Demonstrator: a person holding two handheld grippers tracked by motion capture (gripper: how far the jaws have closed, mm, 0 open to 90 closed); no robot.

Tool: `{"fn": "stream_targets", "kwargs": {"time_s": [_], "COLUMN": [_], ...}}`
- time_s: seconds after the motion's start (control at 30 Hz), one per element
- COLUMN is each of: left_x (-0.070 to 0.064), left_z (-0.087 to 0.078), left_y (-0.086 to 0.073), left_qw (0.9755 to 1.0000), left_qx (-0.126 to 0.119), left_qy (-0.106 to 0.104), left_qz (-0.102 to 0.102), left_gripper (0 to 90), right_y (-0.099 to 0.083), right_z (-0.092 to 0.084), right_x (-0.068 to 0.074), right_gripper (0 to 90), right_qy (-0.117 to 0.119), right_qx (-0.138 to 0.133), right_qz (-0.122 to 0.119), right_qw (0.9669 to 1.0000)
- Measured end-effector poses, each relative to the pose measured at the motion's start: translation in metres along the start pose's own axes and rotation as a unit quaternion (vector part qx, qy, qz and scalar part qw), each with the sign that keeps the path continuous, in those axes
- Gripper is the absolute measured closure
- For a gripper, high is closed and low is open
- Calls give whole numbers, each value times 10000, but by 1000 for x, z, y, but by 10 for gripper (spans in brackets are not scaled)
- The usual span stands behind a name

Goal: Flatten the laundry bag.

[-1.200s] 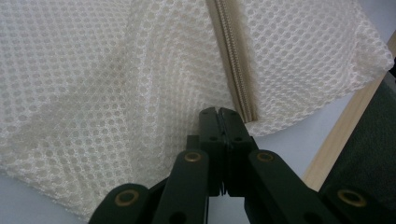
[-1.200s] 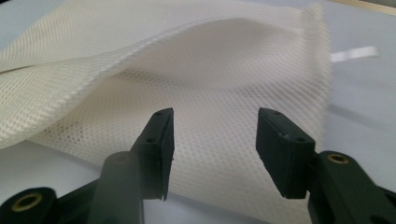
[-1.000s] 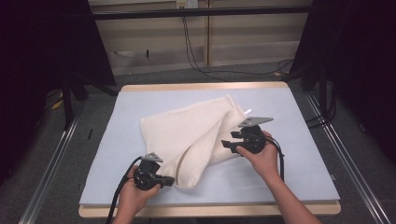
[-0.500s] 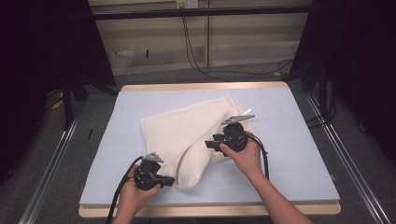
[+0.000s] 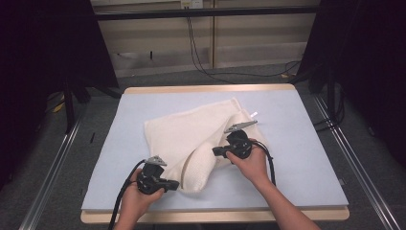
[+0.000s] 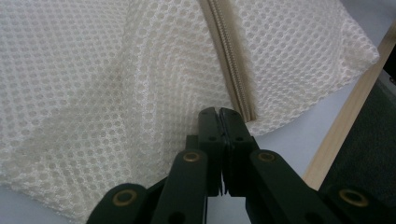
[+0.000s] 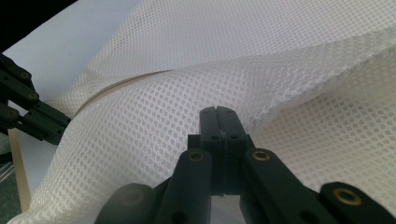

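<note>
The cream mesh laundry bag with a zipper [image 5: 191, 143] lies at the centre of the pale blue table mat [image 5: 306, 143]. The left gripper [image 5: 168, 183], at the bag's 6 o'clock, has its jaws pressed together beside the zipper [image 6: 233, 79]; whether mesh is pinched, I cannot tell. The right gripper [image 5: 216, 152], at 3 o'clock, is closed too. A pull may slip off the thin mesh.

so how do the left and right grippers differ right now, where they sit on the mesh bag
The left gripper sits at the mesh bag's near corner, beside its zipper; the right gripper sits farther back, at a raised fold in the middle. The left rests low by the table edge; the right is higher. Both have jaws closed.
</note>
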State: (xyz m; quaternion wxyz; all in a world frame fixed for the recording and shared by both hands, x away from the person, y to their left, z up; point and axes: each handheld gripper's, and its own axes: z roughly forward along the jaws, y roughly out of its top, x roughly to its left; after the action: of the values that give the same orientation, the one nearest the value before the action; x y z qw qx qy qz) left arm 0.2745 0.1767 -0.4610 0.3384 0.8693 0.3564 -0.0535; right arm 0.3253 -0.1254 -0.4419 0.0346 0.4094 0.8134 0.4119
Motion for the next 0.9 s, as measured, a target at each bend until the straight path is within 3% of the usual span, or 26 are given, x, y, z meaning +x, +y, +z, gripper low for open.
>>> {"fn": "stream_targets", "kwargs": {"time_s": [0.23,0.37,0.43,0.57,0.6,0.73,0.8,0.83,0.9], "left_x": [1,2,1,7,10,12,12,12,11], "left_z": [-10,-16,-17,-7,-3,14,19,20,19], "left_y": [5,12,18,31,34,41,41,41,41], "left_qw": [9986,9964,9949,9926,9932,9953,9962,9969,9973], "left_qx": [-455,-796,-956,-1160,-1110,-938,-822,-765,-722], "left_qy": [-114,48,174,299,312,137,197,84,63], "left_qz": [-226,-288,-258,-187,-178,-212,-190,-190,-132], "left_gripper": [740,576,545,417,392,433,559,635,736], "right_y": [-7,-10,-11,-13,-13,-15,-17,-18,-20], "right_z": [1,4,4,4,4,3,2,2,-2], "right_x": [0,2,3,3,2,2,2,2,1], "right_gripper": [900,900,900,900,900,900,900,900,900], "right_qy": [-95,-169,-191,-217,-246,-281,-253,-264,-346], "right_qx": [49,178,168,205,207,236,205,174,123], "right_qz": [-167,-252,-256,-298,-295,-286,-243,-218,-261], "right_qw": [9998,9994,9994,9991,9990,9989,9992,9993,9990]}}
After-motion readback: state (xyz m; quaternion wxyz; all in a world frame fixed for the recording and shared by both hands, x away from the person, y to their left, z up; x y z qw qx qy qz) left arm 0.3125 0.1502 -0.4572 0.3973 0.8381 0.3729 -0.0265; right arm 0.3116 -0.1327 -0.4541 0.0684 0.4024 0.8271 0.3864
